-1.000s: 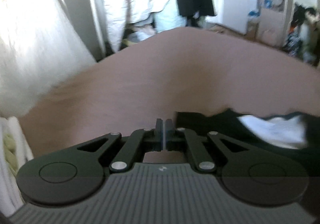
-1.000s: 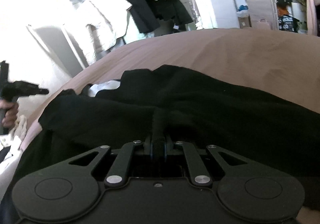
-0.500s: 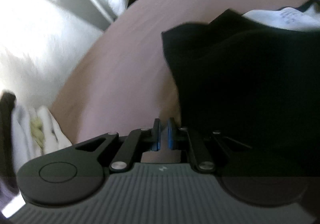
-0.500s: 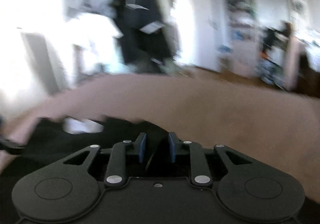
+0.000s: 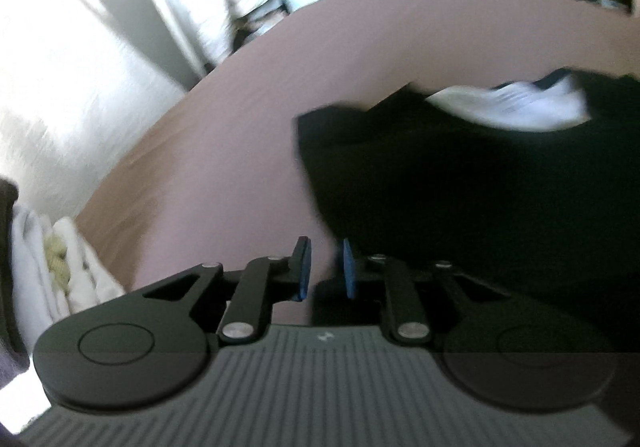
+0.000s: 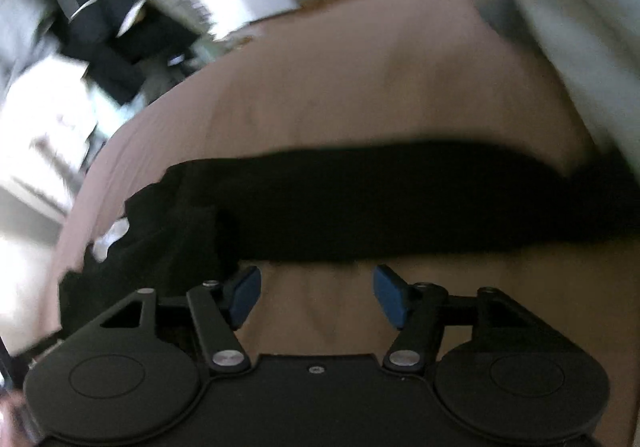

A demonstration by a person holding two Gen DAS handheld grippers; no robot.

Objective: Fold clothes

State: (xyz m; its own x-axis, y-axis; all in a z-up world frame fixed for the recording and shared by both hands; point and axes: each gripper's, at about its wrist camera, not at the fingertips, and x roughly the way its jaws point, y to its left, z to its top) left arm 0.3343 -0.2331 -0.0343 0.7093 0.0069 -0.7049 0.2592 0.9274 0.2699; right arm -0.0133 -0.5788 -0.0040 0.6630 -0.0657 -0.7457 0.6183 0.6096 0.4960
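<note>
Garment (image 6: pixel 400 203), black, lies across pinkish bed (image 6: pixel 360 87), mid-frame in right view, right half of left view; white patch (image 5: pixel 516 103) shows at its far edge. Looks soft, limp, light; best taken at an edge or corner. Left gripper (image 5: pixel 324 267) narrowly parted at its near edge, holding nothing. Right gripper (image 6: pixel 316 295) wide, empty. No containers seen.

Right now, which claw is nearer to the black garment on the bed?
Left. The left claw is open right at the edge of the black garment. The right claw is wide open over bare sheet, just short of it.
</note>
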